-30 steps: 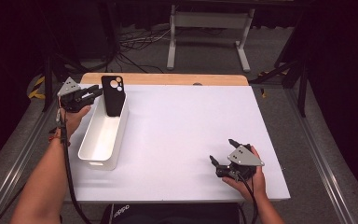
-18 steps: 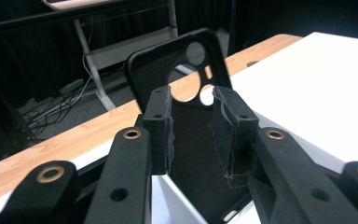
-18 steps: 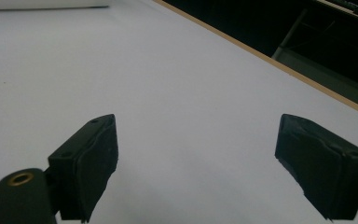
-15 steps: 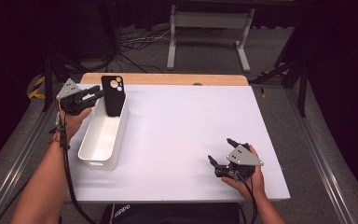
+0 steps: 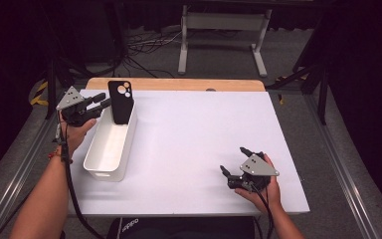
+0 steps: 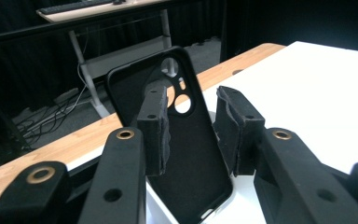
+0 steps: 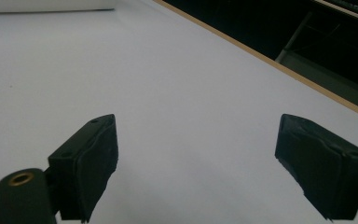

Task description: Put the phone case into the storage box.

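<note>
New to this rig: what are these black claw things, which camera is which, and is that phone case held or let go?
A person holds a two-jaw tool in each hand. The high view looks down on the white table; each gripper view looks along one tool's jaws. The left gripper has just been opening its jaws: the black phone case stands on end in the white bin, leaning on its far wall, pads apart from it. The right gripper rests open, holding nothing.
</note>
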`<state>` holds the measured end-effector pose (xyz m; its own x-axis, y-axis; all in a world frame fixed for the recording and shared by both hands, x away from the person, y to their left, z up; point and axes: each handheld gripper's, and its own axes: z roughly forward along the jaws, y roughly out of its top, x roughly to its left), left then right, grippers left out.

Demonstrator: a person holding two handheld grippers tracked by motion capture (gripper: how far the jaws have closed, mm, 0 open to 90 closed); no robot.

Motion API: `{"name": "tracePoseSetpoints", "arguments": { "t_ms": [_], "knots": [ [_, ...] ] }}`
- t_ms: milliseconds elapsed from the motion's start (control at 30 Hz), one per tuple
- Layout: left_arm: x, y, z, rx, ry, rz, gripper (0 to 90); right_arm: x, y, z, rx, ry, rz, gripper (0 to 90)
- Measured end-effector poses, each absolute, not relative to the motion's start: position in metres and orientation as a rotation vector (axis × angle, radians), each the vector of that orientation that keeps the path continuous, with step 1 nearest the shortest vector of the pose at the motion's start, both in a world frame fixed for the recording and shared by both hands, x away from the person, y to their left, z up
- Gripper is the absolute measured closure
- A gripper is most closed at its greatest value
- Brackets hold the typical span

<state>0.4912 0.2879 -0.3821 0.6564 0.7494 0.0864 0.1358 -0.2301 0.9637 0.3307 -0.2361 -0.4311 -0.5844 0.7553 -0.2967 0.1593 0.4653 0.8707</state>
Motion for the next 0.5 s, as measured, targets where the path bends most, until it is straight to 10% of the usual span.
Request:
{"name": "tracePoseSetpoints", "arguments": {
  "t_ms": [500],
  "knots": [
    [0.471,0.277,-0.378,1.736,0.707,0.684,48.3,0.333,-0.236,-0.427,0.752,2.021,1.139,14.1]
  ]
}}
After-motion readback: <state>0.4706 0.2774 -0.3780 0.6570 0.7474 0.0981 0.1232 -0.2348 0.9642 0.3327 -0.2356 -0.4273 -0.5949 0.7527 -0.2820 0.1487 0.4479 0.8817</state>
